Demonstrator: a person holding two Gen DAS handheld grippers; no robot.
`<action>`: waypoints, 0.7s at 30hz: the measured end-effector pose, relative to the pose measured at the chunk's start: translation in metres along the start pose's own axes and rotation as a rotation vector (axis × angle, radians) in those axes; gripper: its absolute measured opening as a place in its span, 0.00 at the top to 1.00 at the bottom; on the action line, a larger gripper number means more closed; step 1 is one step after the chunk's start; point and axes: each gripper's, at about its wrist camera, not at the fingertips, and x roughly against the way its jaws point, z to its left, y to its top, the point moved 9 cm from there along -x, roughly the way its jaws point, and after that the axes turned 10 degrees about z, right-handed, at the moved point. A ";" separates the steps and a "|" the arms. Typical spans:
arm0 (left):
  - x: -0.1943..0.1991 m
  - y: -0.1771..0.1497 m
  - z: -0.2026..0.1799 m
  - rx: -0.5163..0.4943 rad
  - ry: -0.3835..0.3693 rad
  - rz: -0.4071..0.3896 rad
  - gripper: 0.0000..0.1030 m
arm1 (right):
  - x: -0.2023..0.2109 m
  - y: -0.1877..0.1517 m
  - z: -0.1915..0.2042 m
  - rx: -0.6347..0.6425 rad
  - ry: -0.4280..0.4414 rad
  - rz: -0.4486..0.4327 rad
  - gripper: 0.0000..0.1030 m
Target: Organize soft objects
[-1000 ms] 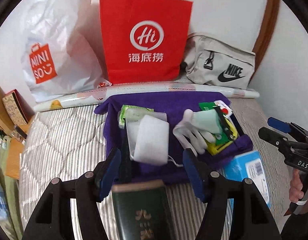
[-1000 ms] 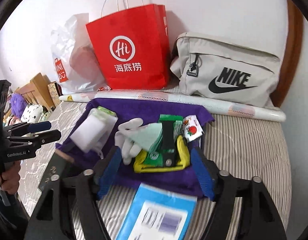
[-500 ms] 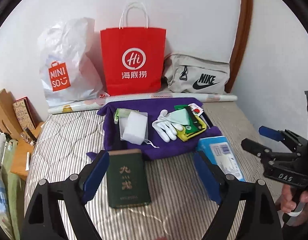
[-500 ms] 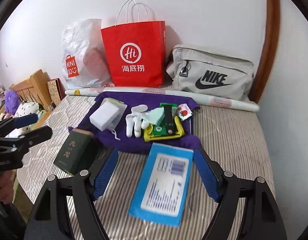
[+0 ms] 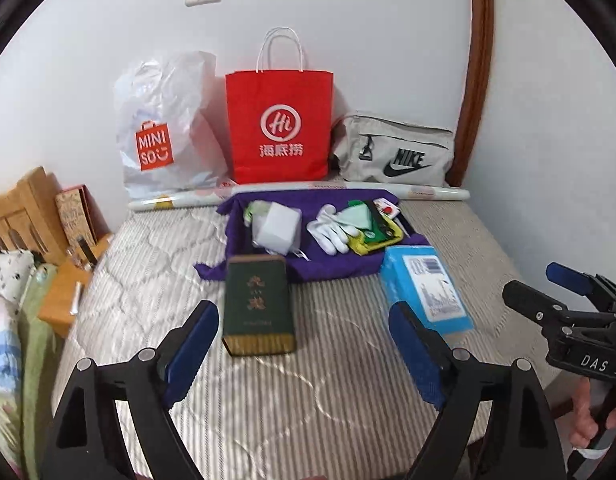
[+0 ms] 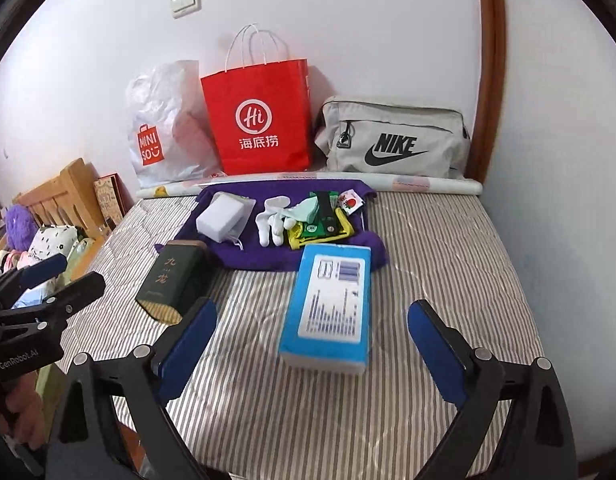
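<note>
Moved: both grippers have drawn back from the purple cloth (image 5: 308, 268); more mattress (image 6: 448, 280) shows.
Soft things: white gloves (image 5: 332, 232), white pouch (image 5: 277, 228), green-yellow bundle (image 5: 374, 236) lie on the cloth.
Boxes: green box (image 5: 257, 306) and blue box (image 6: 332, 304) overlap the cloth's near edge, one beside each end.
Behind cloth: paper roll (image 5: 428, 191), white bag (image 5: 163, 132), red bag (image 5: 279, 128), grey bag (image 6: 392, 140) against the wall.
Left gripper (image 5: 303, 348): jaws apart, empty.
Right gripper (image 6: 312, 344): jaws opening, empty.
</note>
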 end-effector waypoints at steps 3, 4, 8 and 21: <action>0.006 -0.009 -0.002 0.003 0.005 -0.004 0.16 | 0.013 -0.012 0.003 0.023 -0.011 -0.016 0.07; 0.008 -0.011 -0.002 0.001 0.013 -0.007 0.16 | 0.016 -0.015 0.005 0.032 -0.015 -0.019 0.07; 0.017 -0.020 -0.004 0.005 0.013 -0.015 0.16 | 0.026 -0.024 0.009 0.044 -0.026 -0.033 0.07; 0.028 -0.032 -0.006 0.009 0.045 -0.010 0.16 | 0.043 -0.040 0.010 0.038 -0.025 -0.053 0.07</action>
